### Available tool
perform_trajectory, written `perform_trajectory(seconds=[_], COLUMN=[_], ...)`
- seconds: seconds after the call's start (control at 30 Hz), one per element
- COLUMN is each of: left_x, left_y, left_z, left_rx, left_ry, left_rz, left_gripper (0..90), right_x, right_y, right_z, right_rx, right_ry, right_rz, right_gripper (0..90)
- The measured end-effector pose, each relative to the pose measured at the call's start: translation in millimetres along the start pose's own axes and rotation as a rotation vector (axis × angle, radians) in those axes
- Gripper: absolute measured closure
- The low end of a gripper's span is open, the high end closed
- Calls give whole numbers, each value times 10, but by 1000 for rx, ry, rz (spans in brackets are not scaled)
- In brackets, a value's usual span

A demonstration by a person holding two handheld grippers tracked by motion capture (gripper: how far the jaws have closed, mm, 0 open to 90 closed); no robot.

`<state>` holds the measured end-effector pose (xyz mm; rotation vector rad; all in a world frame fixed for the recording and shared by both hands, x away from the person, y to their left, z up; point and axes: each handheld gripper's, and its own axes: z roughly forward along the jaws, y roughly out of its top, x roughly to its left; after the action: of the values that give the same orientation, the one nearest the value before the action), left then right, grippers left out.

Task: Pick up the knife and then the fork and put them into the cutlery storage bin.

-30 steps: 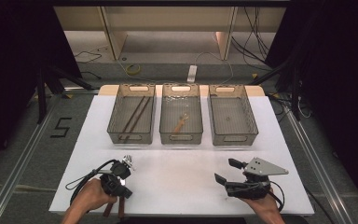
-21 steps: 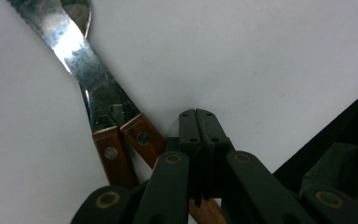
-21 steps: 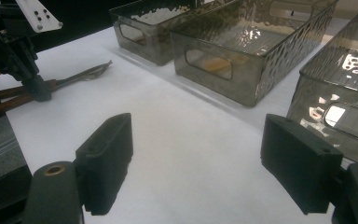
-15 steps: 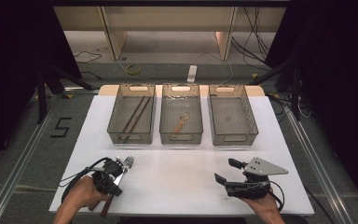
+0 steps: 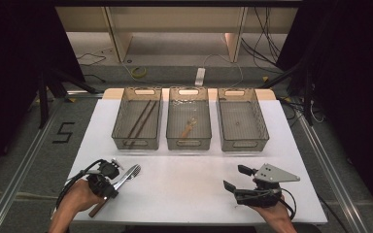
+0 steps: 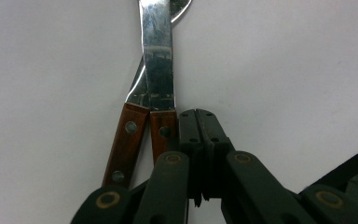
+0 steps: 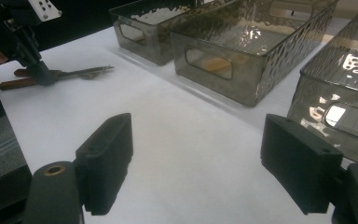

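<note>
- We see the left gripper (image 5: 110,180) low at the near left of the white table (image 5: 184,179), its jaws pressed flat together with nothing between them
- Just beside those closed jaws lie two wooden-handled pieces of cutlery (image 6: 145,116), side by side on the table, steel parts crossing as they run away from us
- In the left gripper view the nearer wooden handle (image 6: 162,135) sits right against the closed jaws; we cannot tell whether it actually touches them
- From above, a fork head (image 5: 131,171) pokes out toward the table's middle, the brown handle end trailing back beneath the left hand (image 5: 77,199)
- Over on the near right, the right gripper (image 5: 234,180) rests in the right hand, jaws spread wide and holding nothing, bare table between them
- Across the far side stand three clear bins in a row: the left bin (image 5: 137,119) holds dark chopsticks, the middle bin (image 5: 189,118) a small wooden utensil, the right bin (image 5: 242,119) well apart from both grippers
</note>
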<state>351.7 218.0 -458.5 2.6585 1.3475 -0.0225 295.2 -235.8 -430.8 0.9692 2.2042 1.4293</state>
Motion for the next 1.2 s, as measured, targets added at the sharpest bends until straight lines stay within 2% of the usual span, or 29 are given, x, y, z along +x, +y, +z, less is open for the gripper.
perform_trajectory(seconds=[0.1,0.2,0.33,0.43,0.53,0.63,0.73,0.83,1.0,1.2], left_x=[-6,-23,-44,-25,1,17,21,30,46,59], left_y=[-3,-8,-27,-69,-121,-166,-192,-201,-220,-236], left_z=[-9,-71,-212,-289,-288,-221,-146,-117,-107,-51], left_rx=[-10,-39,-70,-84,-55,-33,-2,5,22,40], left_ry=[2,-34,-27,-3,27,30,16,11,-1,5], left_rz=[-5,-3,-20,-58,-85,-103,-106,-113,-113,-121], left_gripper=[885,860,720,593,471,408,357,351,463,538], right_x=[0,0,-3,0,5,3,5,6,5,7], right_y=[0,1,2,2,3,3,4,4,4,4], right_z=[-1,-2,-6,-7,-8,-9,-7,-1,-4,-2], right_rx=[1,0,-4,-2,-3,-3,-3,-2,-2,-2], right_ry=[0,0,-1,-2,0,0,0,1,1,4], right_rz=[1,0,0,-1,-1,-1,-1,-3,-2,-5], right_gripper=[259,259,258,259,259,259,259,259,259,259])
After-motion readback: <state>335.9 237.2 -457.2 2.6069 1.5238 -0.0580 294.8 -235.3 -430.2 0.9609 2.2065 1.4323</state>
